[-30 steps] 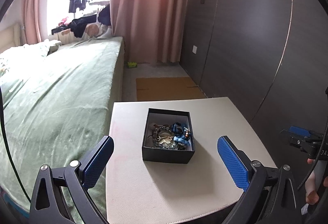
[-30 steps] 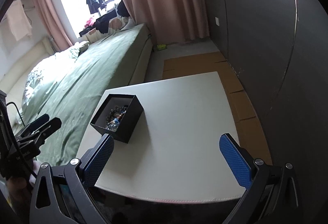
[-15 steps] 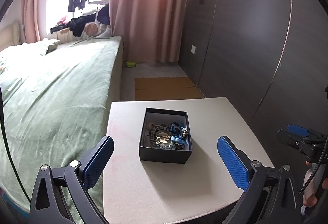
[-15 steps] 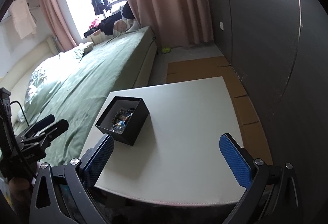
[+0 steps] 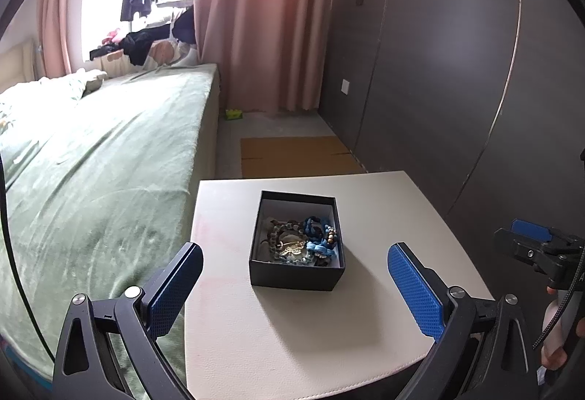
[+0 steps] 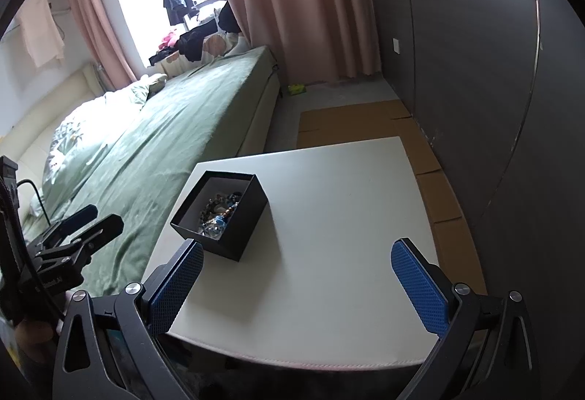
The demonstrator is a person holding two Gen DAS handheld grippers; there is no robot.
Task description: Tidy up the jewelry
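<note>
An open black box stands on a small white table. It holds a tangle of jewelry: bead bracelets, a gold chain and blue pieces. My left gripper is open and empty, held above the table's near edge with the box between and beyond its blue pads. My right gripper is open and empty, to the right of the box. The right gripper also shows at the right edge of the left wrist view, and the left gripper at the left of the right wrist view.
A bed with a green cover runs along the table's left side. A dark panelled wall stands to the right. Flattened cardboard lies on the floor beyond the table. Pink curtains hang at the back.
Both grippers have drawn back and up a little, so the box sits slightly lower and farther in both views. Both stay open. The box has not moved.
</note>
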